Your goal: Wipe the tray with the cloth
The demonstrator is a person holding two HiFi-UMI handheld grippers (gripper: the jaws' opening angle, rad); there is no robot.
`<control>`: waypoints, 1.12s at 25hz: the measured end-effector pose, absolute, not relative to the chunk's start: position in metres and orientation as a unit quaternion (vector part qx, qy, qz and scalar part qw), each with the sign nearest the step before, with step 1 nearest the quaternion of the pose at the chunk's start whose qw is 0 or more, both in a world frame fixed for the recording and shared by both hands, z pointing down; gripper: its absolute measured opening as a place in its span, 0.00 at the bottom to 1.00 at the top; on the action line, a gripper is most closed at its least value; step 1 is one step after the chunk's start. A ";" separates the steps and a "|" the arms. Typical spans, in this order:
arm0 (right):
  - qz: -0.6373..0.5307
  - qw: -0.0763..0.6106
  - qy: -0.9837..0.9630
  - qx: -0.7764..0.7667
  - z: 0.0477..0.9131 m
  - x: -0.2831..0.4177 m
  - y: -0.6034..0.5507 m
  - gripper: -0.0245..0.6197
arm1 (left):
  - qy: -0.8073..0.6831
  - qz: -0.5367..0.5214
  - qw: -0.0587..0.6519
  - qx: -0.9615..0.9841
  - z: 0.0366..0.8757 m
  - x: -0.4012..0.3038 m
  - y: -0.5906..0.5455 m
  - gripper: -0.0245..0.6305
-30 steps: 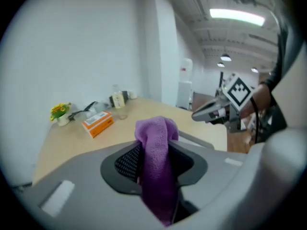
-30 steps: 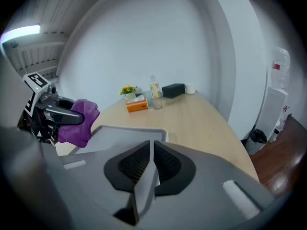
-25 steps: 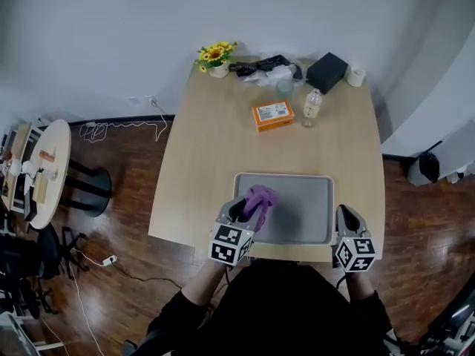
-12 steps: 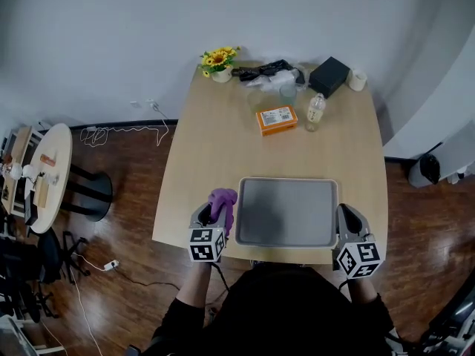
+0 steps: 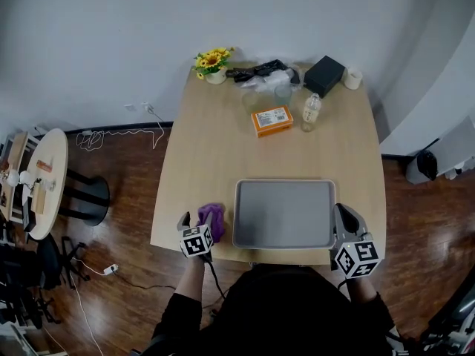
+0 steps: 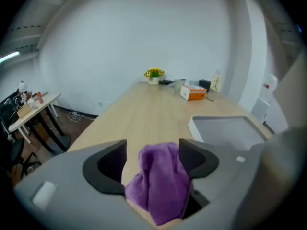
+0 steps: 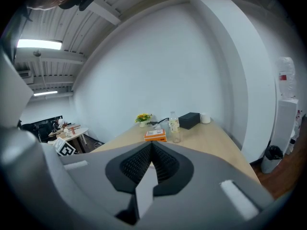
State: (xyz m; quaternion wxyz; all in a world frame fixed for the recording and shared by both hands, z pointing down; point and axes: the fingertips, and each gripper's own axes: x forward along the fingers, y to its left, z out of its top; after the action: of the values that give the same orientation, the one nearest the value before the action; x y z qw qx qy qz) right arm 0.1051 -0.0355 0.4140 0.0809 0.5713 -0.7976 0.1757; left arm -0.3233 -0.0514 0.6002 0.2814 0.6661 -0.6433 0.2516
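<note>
The soft purple cloth [image 6: 160, 186] lies bunched in a crumpled heap between the jaws of the left gripper [image 5: 199, 219]. Those jaws have just been opening and now stand wide apart. The cloth's folds lean against the jaw nearer the tray and are clear of the other.

The grey rectangular tray [image 5: 283, 184], with rounded corners and a low raised rim, lies flat and bare just to the right of that gripper and the cloth. Its near right corner sits at the tip of the right gripper [image 5: 344, 212], whose jaws are pressed together.
</note>
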 end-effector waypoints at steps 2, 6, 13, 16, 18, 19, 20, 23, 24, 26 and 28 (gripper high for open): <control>0.174 0.077 -0.800 0.569 0.409 0.105 -0.039 0.04 | -0.634 0.201 0.255 0.702 0.548 -0.301 -0.061 0.54; 0.171 0.069 -0.805 0.564 0.402 0.099 -0.042 0.04 | -0.560 0.116 0.202 0.795 0.451 -0.213 -0.063 0.53; 0.156 0.042 -0.818 0.553 0.376 0.089 -0.046 0.04 | -0.452 0.074 0.138 0.878 0.387 -0.105 -0.027 0.04; 0.150 0.036 -0.822 0.549 0.367 0.089 -0.044 0.04 | -0.433 0.090 0.134 0.887 0.392 -0.091 -0.021 0.04; 0.144 0.037 -0.826 0.544 0.362 0.088 -0.042 0.04 | -0.433 0.091 0.144 0.885 0.394 -0.089 -0.022 0.04; 0.141 0.039 -0.827 0.543 0.361 0.087 -0.041 0.04 | -0.435 0.091 0.148 0.883 0.395 -0.090 -0.023 0.04; 0.140 0.039 -0.828 0.541 0.361 0.088 -0.041 0.04 | -0.438 0.091 0.151 0.882 0.395 -0.090 -0.024 0.04; 0.142 0.040 -0.830 0.538 0.363 0.089 -0.039 0.04 | -0.441 0.093 0.153 0.879 0.397 -0.090 -0.025 0.04; 0.143 0.040 -0.830 0.537 0.364 0.089 -0.039 0.04 | -0.441 0.094 0.154 0.879 0.397 -0.089 -0.024 0.04; 0.144 0.041 -0.831 0.536 0.365 0.090 -0.038 0.04 | -0.442 0.095 0.155 0.879 0.398 -0.089 -0.024 0.04; 0.144 0.041 -0.831 0.535 0.366 0.090 -0.037 0.04 | -0.442 0.096 0.154 0.878 0.398 -0.088 -0.022 0.04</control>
State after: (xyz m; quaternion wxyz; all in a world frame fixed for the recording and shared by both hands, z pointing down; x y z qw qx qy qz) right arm 0.0895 -0.0368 0.3656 0.0413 0.5352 -0.8312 0.1445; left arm -0.0882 -0.0219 0.3982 0.1542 0.8785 -0.4419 0.0960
